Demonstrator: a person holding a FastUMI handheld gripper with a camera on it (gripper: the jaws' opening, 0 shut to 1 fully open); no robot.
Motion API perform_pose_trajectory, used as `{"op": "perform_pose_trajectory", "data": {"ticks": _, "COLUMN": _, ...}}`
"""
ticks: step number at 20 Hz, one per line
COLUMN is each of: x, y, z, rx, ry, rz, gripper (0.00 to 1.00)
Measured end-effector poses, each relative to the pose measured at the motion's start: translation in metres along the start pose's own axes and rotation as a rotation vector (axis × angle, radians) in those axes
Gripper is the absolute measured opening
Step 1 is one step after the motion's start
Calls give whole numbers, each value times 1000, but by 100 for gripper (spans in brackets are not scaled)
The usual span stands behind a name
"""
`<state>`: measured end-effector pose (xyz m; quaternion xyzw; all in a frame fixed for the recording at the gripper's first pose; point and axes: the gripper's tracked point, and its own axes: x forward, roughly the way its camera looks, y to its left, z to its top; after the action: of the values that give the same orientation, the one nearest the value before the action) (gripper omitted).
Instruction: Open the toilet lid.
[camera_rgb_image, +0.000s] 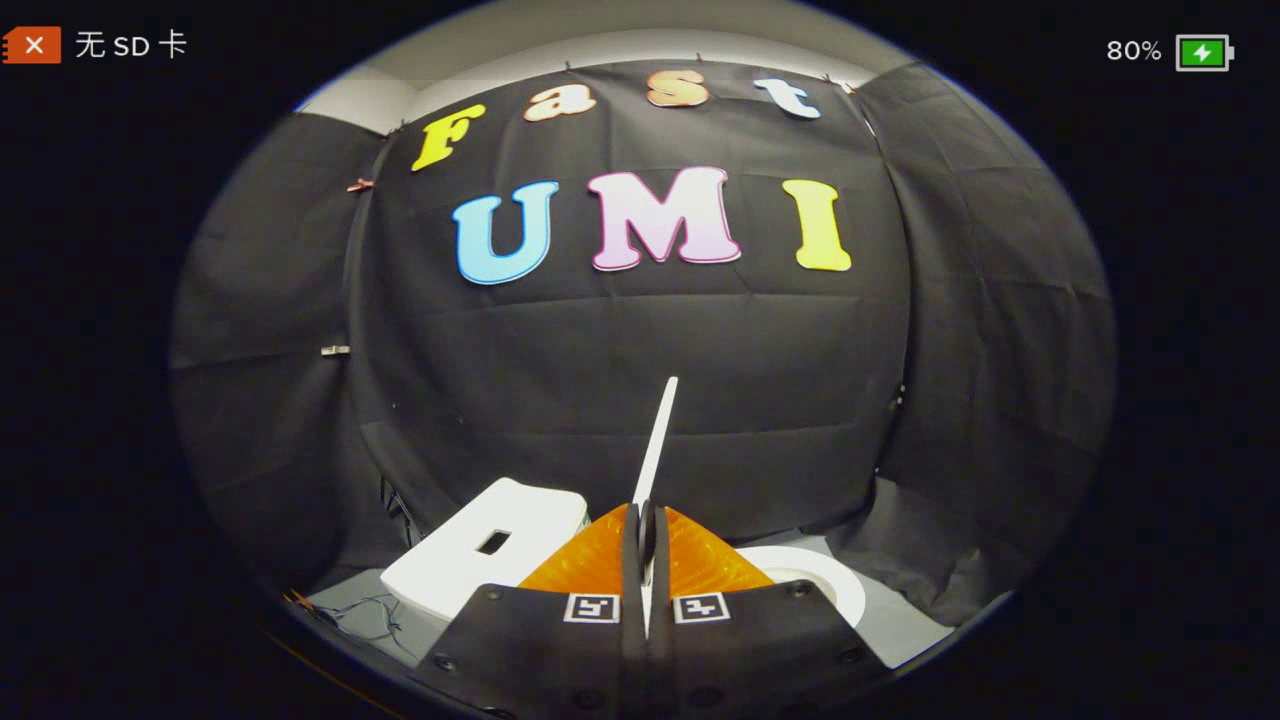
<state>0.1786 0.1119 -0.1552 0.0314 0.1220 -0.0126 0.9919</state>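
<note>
Smooth, perhaps plastic lid; matt cloth wall

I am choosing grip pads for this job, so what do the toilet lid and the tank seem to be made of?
The toilet lid, seen edge-on and clamped in the gripper, looks like thin, rigid white plastic with a smooth finish: its edge is slim and even. The tank, beside the fingers, looks like glossy white ceramic or hard plastic; its rounded corners and soft sheen leave that open.

Raised toilet lid pinched between jaws; tank left.
</note>
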Motion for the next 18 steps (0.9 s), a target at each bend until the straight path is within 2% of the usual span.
{"op": "perform_pose_trajectory", "data": {"ticks": 7, "x": 2, "y": 60, "z": 3, "rx": -145, "ry": -37, "rz": 33, "gripper": 5}}
{"op": "perform_pose_trajectory", "data": {"ticks": 18, "x": 14, "y": 167, "z": -21, "rx": -264, "ry": -44, "rz": 122, "gripper": 5}}
